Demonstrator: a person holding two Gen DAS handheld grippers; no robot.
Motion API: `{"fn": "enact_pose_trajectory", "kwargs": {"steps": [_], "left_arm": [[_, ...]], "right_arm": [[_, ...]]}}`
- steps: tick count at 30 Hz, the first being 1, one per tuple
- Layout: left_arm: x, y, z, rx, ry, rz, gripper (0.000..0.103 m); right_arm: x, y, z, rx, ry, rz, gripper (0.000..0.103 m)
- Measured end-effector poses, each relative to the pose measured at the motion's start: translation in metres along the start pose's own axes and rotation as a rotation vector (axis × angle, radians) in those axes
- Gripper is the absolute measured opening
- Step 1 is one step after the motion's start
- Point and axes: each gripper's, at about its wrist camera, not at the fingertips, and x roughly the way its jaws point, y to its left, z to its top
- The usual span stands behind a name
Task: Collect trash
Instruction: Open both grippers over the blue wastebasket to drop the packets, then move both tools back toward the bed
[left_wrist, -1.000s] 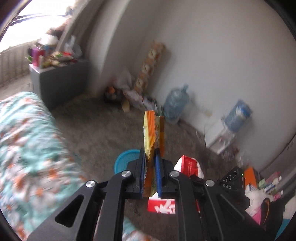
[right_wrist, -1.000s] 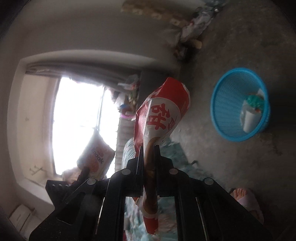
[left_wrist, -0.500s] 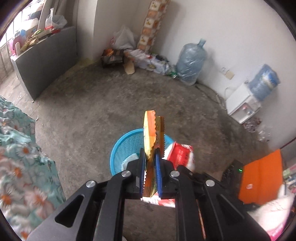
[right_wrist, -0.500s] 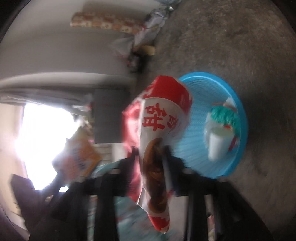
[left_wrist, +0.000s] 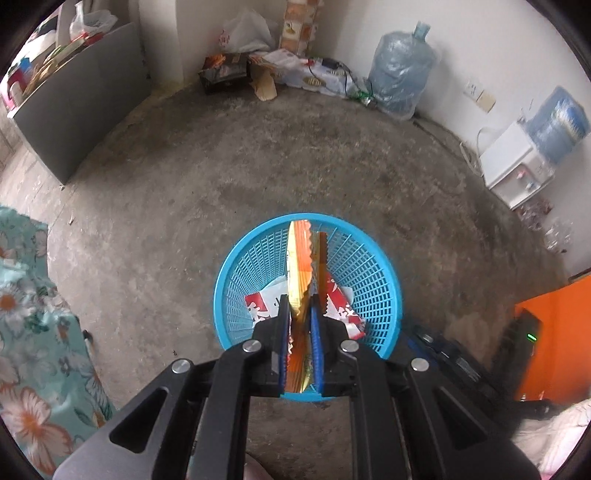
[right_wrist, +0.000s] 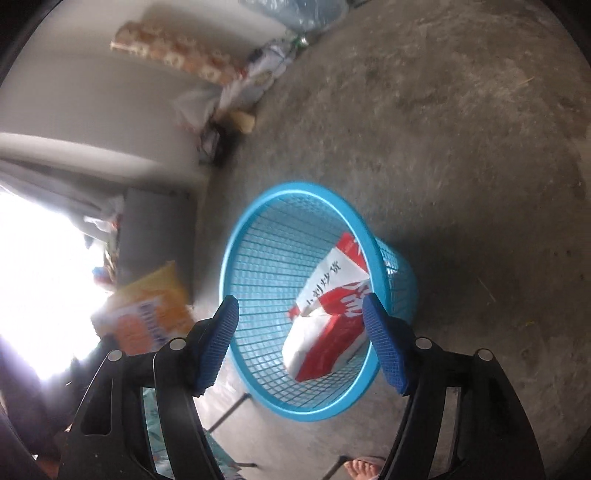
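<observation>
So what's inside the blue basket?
A red and white snack bag lies inside the blue basket. Whatever lies under that bag is covered. The left gripper holds an orange wrapper above it.

In the left wrist view the basket (left_wrist: 236, 280) stands on the floor (left_wrist: 258, 166) at lower centre, with a packet (left_wrist: 343, 306) inside it. The wrapper (left_wrist: 301, 266), clamped in the left gripper (left_wrist: 300, 325), rises over the basket's middle. A cabinet (left_wrist: 85, 96) sits upper left, a water jug (left_wrist: 400, 74) upper right, bedding (left_wrist: 29, 332) at the left edge. In the right wrist view the packet lies in the basket, between the spread fingers of the right gripper (right_wrist: 300, 332).
</observation>
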Motion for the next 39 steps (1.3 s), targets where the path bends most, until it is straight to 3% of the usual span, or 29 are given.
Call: {"fn": "enact_pose_trajectory", "kwargs": {"steps": [3,4,5,6,11,19,26,30,39], "left_arm": [[0.016,-0.005,0.007,-0.019,0.041,-0.017,0.016],[0.022,-0.005,0.008,-0.032,0.067,-0.025,0.022],[0.027,-0.005,0.009,-0.051,0.094,-0.026,0.041],[0.028,-0.004,0.009,-0.068,0.101,-0.021,0.049],[-0.001,-0.004,0.006,-0.069,0.042,-0.002,0.058],[-0.124,0.011,-0.004,-0.064,-0.177,-0.073,0.068],[-0.247,0.048,-0.056,-0.04,-0.393,-0.051,0.081],[-0.296,0.085,-0.098,-0.097,-0.458,-0.018,0.084],[-0.369,0.163,-0.193,-0.278,-0.546,0.092,0.084]], "right_arm": [[-0.012,0.002,-0.005,0.001,-0.017,0.024,0.067],[-0.014,0.003,-0.005,0.004,-0.018,0.029,0.067],[-0.016,0.004,-0.007,0.008,-0.019,0.032,0.067],[-0.018,0.005,-0.01,0.014,-0.021,0.032,0.067],[-0.028,0.016,-0.018,0.01,-0.034,0.045,0.068],[-0.069,0.065,-0.027,-0.105,-0.094,0.063,0.071],[-0.111,0.13,-0.046,-0.289,-0.158,0.054,0.083],[-0.133,0.173,-0.066,-0.425,-0.199,0.005,0.092],[-0.152,0.24,-0.132,-0.748,-0.258,-0.134,0.095]]}}
